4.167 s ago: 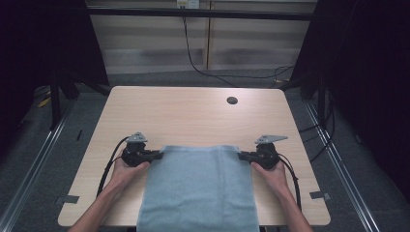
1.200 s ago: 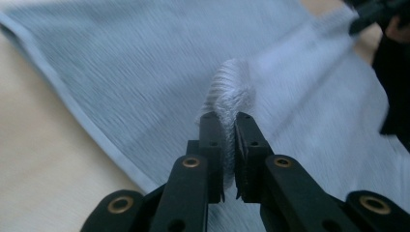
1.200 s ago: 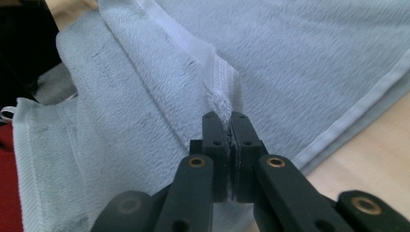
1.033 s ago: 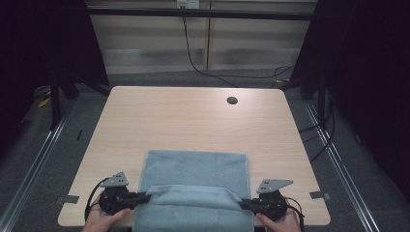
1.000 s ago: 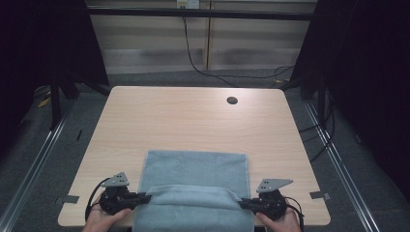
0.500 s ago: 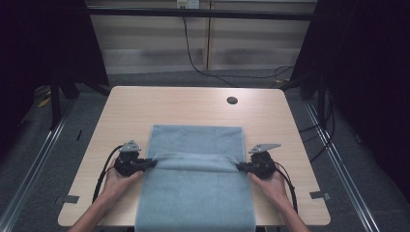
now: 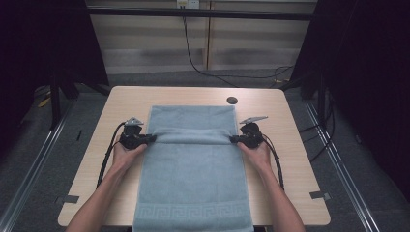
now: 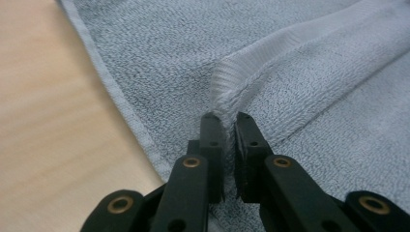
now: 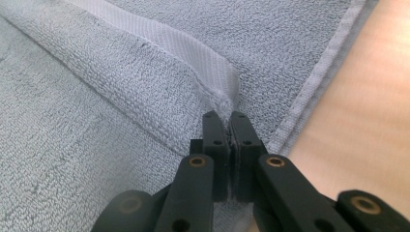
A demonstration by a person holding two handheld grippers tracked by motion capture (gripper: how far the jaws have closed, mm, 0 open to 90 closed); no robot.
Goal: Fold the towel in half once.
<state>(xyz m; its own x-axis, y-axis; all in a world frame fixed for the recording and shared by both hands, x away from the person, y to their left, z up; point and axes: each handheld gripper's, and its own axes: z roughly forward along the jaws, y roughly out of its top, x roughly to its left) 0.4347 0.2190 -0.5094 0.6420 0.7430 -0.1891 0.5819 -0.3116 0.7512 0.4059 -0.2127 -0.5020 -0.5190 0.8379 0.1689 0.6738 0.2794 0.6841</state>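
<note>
1. Nearest to us, the blue-grey towel (image 7: 193, 179) hangs its patterned hem over the near edge of the wooden table (image 7: 295, 159), between the person's two forearms.
2. Farther in, we see the left gripper (image 7: 151, 138) clenched on the towel's left edge; in the left gripper view its fingertips (image 8: 212, 126) pinch a raised corner of the woven hem band, with cloth caught in the narrow gap between them.
3. Level with it, the right gripper (image 7: 234, 139) grips the opposite edge; in the right gripper view its fingertips (image 9: 214, 126) meet tightly on the folded hem corner.
4. Between the two grippers, a lifted fold runs straight across the towel.
5. Beyond the fold, the towel's far part lies flat on the table.
6. Farthest off, a small dark round disc (image 7: 232, 100) sits near the table's far edge, apart from the cloth.
</note>
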